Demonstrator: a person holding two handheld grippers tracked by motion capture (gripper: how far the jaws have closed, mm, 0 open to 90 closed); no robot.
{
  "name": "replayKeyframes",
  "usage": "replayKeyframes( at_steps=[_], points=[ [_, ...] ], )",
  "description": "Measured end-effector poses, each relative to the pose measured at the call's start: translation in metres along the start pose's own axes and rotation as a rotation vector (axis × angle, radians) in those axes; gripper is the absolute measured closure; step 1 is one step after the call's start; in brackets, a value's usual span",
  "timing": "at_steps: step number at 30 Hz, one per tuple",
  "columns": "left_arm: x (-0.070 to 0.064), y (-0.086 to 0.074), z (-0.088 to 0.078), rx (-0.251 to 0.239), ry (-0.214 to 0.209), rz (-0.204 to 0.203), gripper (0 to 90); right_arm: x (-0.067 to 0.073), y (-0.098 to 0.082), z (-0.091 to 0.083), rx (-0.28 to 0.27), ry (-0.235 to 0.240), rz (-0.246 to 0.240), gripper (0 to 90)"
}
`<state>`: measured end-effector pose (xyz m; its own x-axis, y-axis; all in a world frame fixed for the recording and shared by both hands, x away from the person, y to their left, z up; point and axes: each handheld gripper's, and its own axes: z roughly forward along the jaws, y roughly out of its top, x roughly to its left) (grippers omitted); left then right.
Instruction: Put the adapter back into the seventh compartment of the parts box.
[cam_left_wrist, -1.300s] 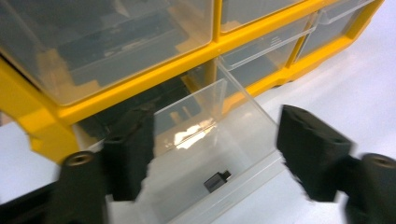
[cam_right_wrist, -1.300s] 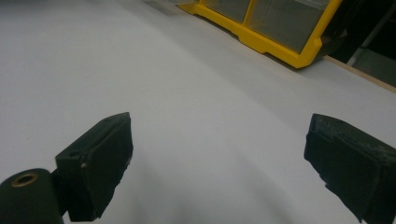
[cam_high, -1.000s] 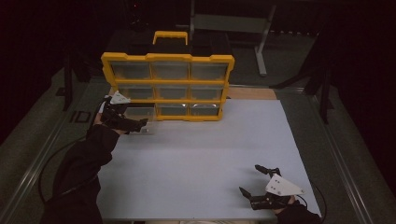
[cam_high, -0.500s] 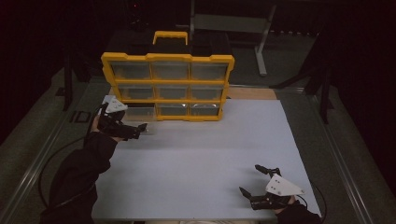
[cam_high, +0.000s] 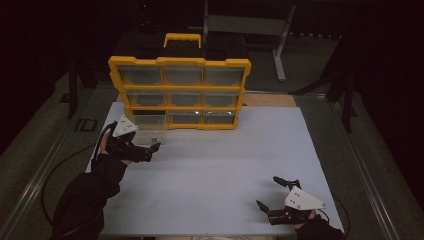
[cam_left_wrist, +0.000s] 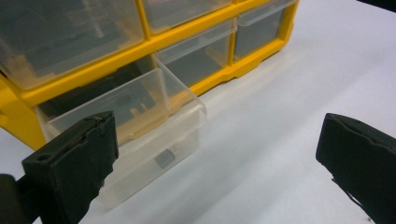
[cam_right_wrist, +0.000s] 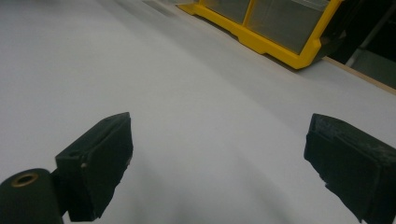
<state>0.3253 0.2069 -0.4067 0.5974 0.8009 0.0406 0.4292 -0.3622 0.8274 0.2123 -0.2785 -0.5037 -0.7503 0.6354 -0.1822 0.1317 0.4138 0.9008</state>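
Note:
A yellow organizer (cam_high: 179, 91) with clear drawers stands upright at the back of the white table (cam_high: 225, 160). Its bottom-left drawer (cam_high: 146, 134) is pulled out; in the left gripper view this drawer (cam_left_wrist: 140, 121) holds a small dark piece (cam_left_wrist: 164, 158). My left gripper (cam_high: 151, 150) is open just in front of that drawer, with nothing between its jaws (cam_left_wrist: 215, 172). The left jaw is close to the drawer's near corner; I cannot tell if it touches. My right gripper (cam_high: 270, 193) rests open and empty near the table's front right; its view (cam_right_wrist: 219, 168) looks across bare table.
The organizer's right corner (cam_right_wrist: 280, 37) shows far off in the right gripper view. A wooden strip (cam_high: 267, 100) lies behind the table at the right. A metal stand (cam_high: 280, 50) is on the dark floor beyond. Cables trail from both grippers.
My left gripper has drawn back from the organizer toward the table's near side. The right gripper has stayed where it was.

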Motion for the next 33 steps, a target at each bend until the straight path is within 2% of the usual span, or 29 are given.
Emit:
replayKeyframes(
  at_steps=[5,8,12,20,21,30,33],
  points=[
    [-0.011,-0.009,-0.002,0.007,-0.009,0.027,0.0,0.0,0.0,0.0,0.0,0.001,0.0,7.9],
    [-0.015,-0.013,-0.004,-0.008,-0.02,0.023,0.0,0.0,0.0,0.0,0.0,0.002,0.0,7.9],
    [-0.02,-0.02,-0.004,0.006,-0.034,0.042,0.0,0.0,0.0,0.0,0.0,0.003,-0.002,7.9],
    [-0.03,-0.037,0.001,0.008,-0.062,0.037,0.0,0.001,0.0,0.0,-0.001,0.003,-0.003,7.9],
    [-0.032,-0.041,0.003,0.015,-0.079,0.036,0.0,0.001,0.0,0.0,-0.001,0.003,-0.003,7.9],
    [-0.043,-0.057,0.01,0.02,-0.112,0.047,0.0,0.0,0.0,0.0,0.001,0.002,-0.005,7.9],
    [-0.045,-0.063,0.013,0.032,-0.136,0.049,0.0,0.001,0.0,0.0,0.001,0.003,-0.003,7.9]
  ],
)
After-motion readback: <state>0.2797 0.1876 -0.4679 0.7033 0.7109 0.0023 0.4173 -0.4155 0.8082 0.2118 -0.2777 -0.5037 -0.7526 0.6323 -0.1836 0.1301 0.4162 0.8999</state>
